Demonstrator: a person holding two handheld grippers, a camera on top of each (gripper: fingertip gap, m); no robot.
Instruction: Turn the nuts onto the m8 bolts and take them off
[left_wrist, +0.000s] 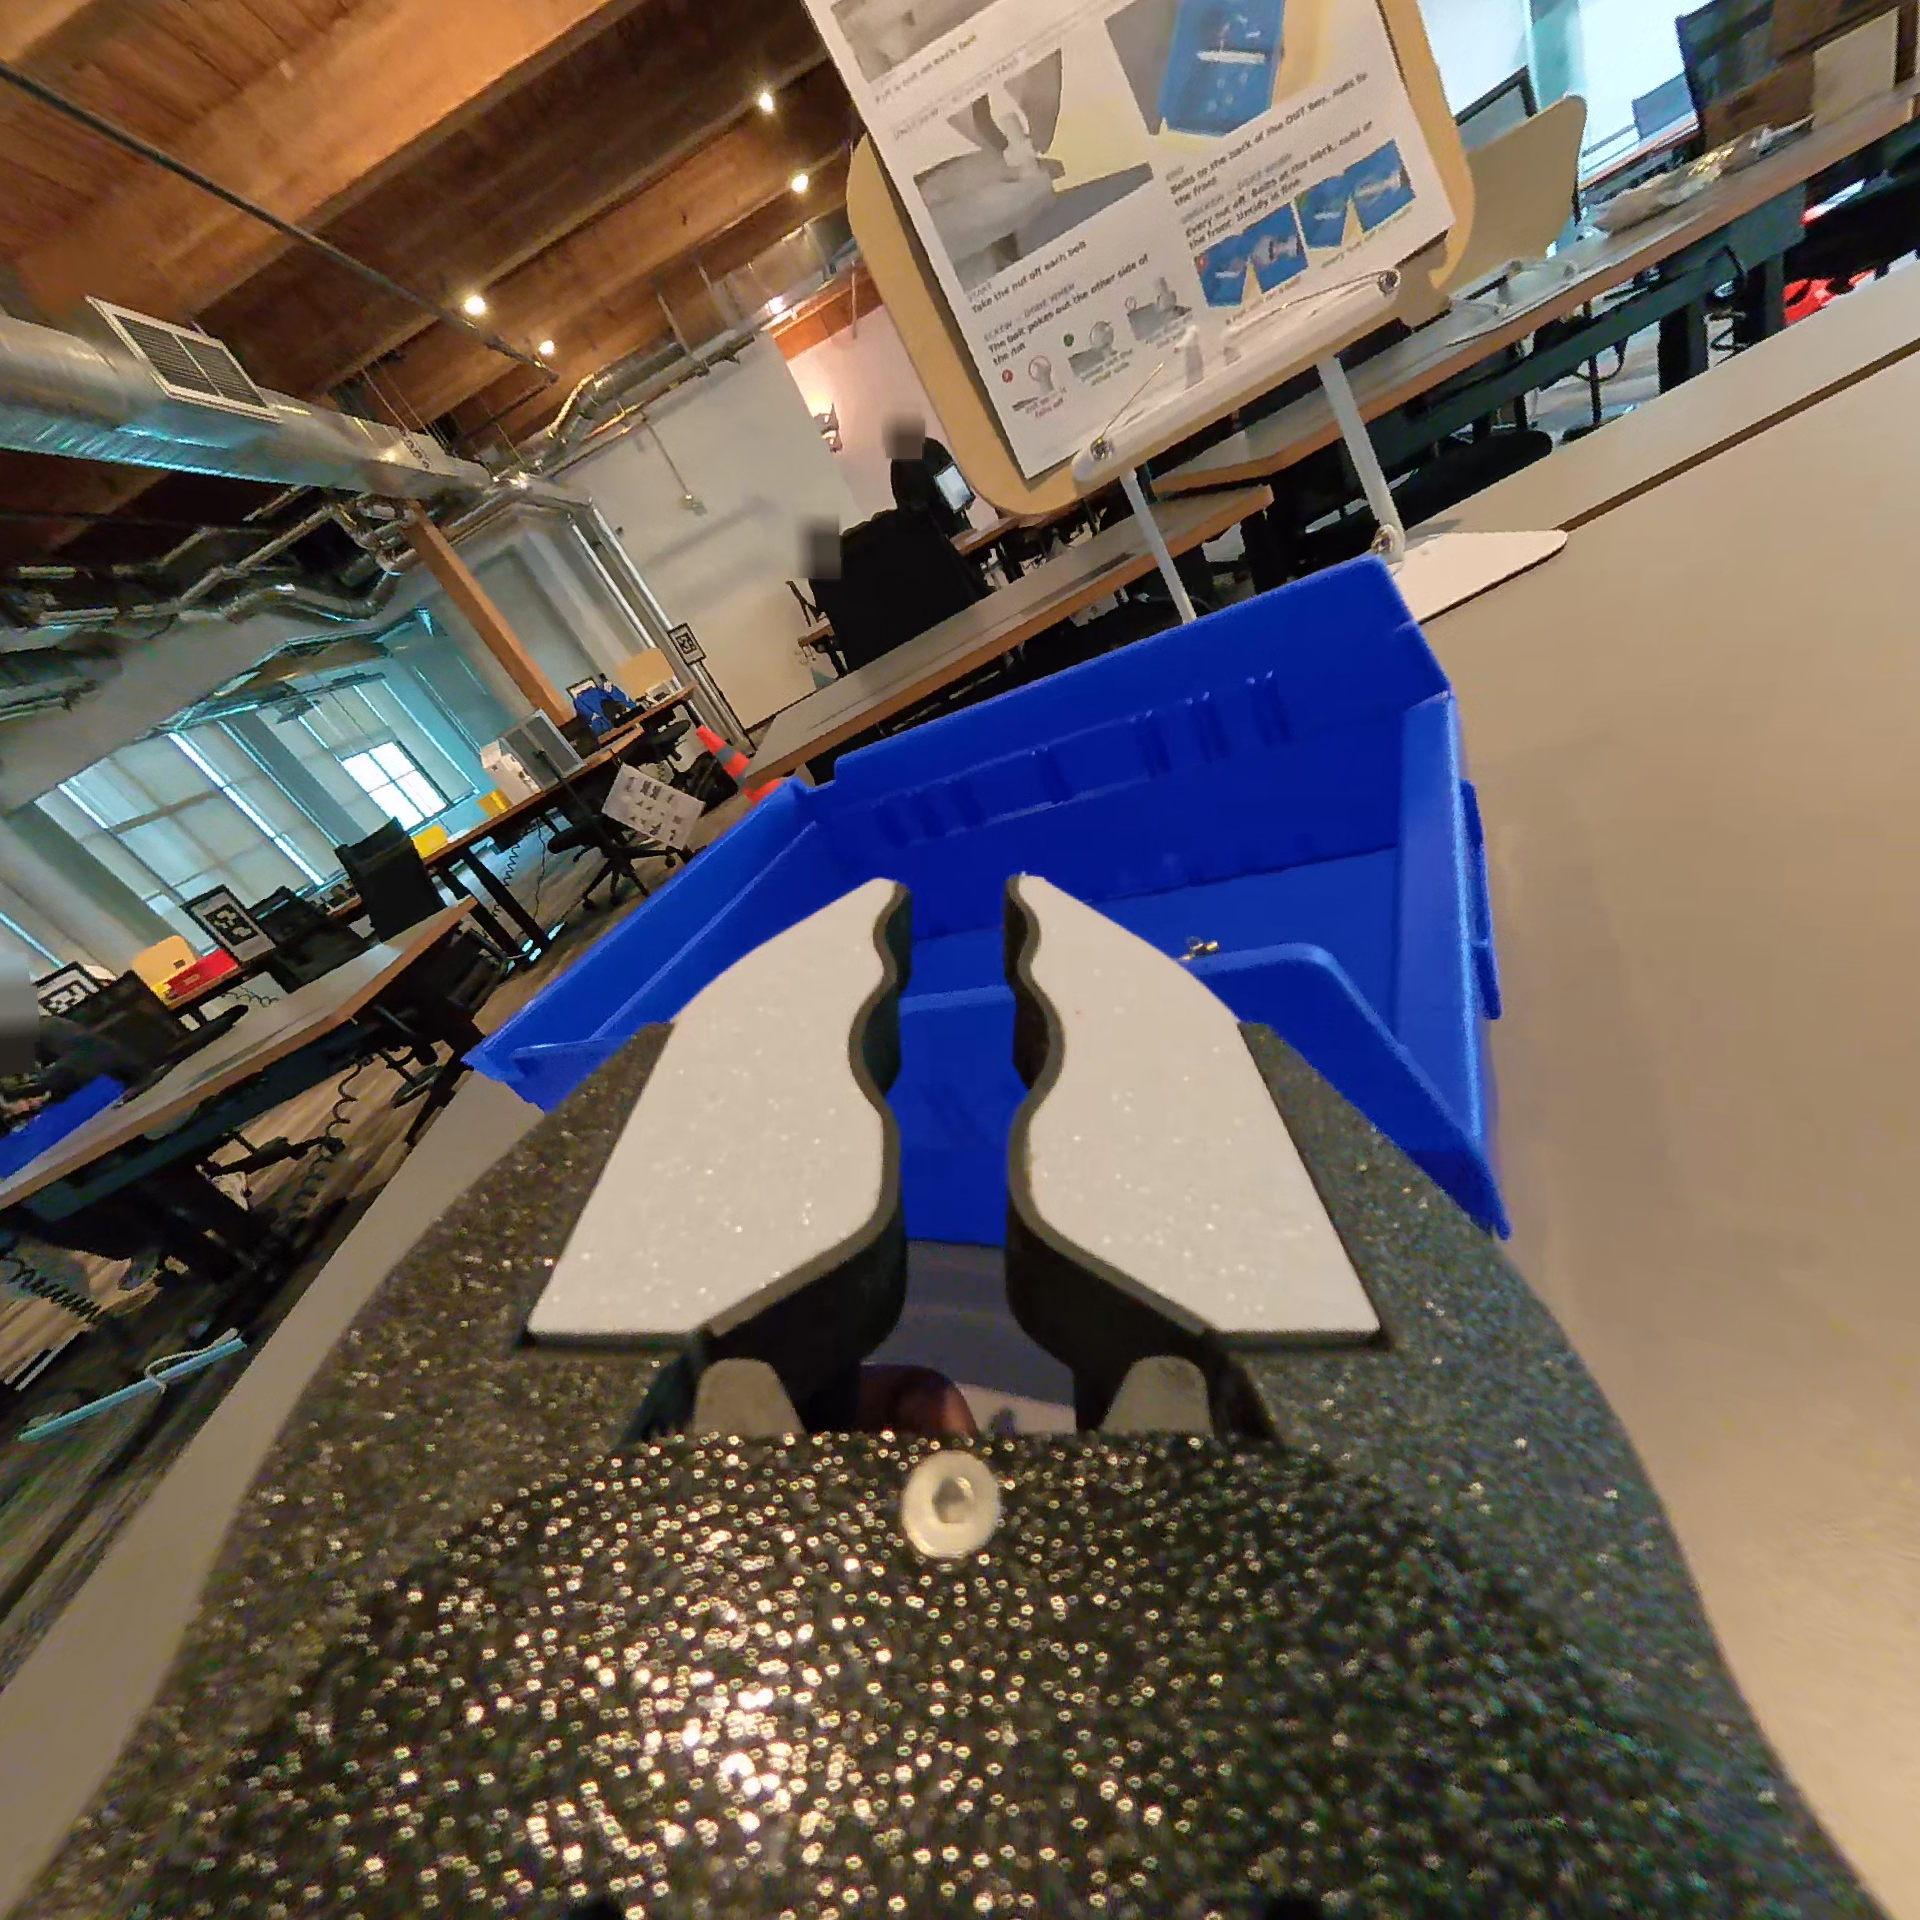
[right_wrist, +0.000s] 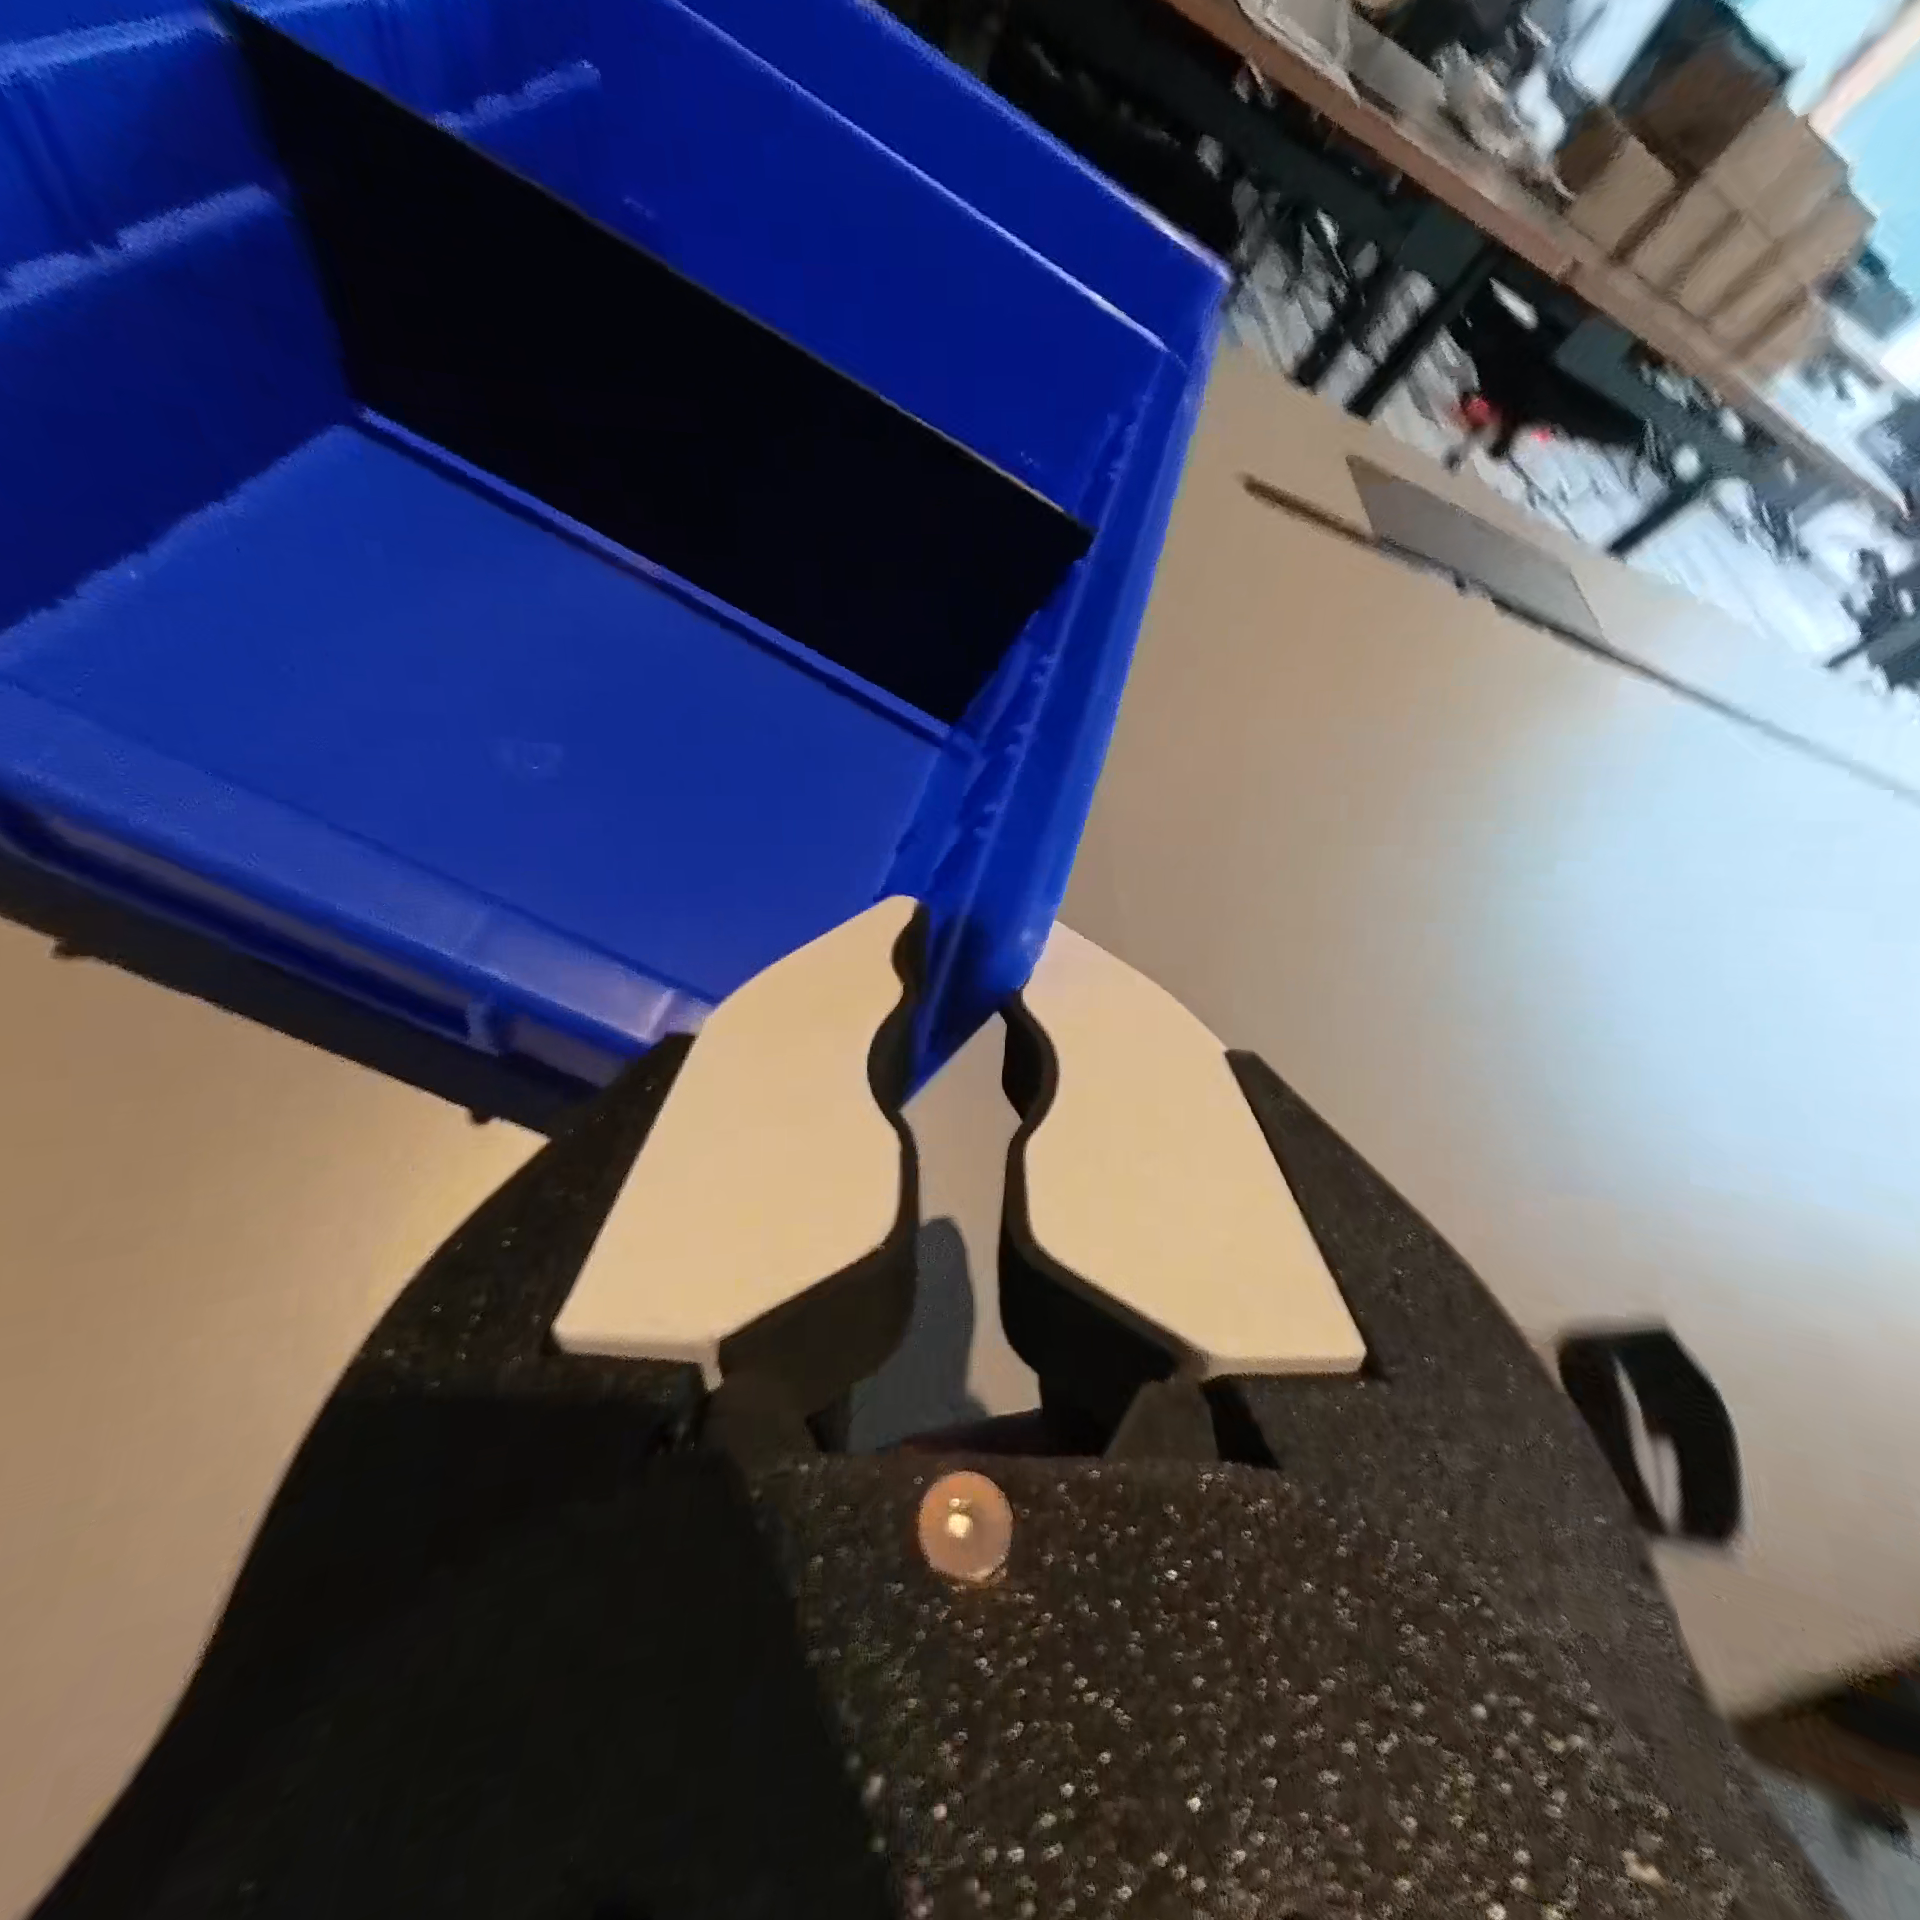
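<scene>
- Left gripper (left_wrist: 958, 904) hangs over the near edge of a blue bin (left_wrist: 1444, 935), jaws narrowly apart, nothing in them.
- Small metal bit, maybe a bolt (left_wrist: 1202, 945), sits inside.
- Right gripper (right_wrist: 961, 951) pinches a bin (right_wrist: 977, 831) corner.

Printed instruction sheet (left_wrist: 1132, 208) w/ photos & text on tan board at 12 o'clock, left wrist view. Black-white marker tags (left_wrist: 686, 641) on post, 10 o'clock. Right wrist view: no writing readable.
</scene>
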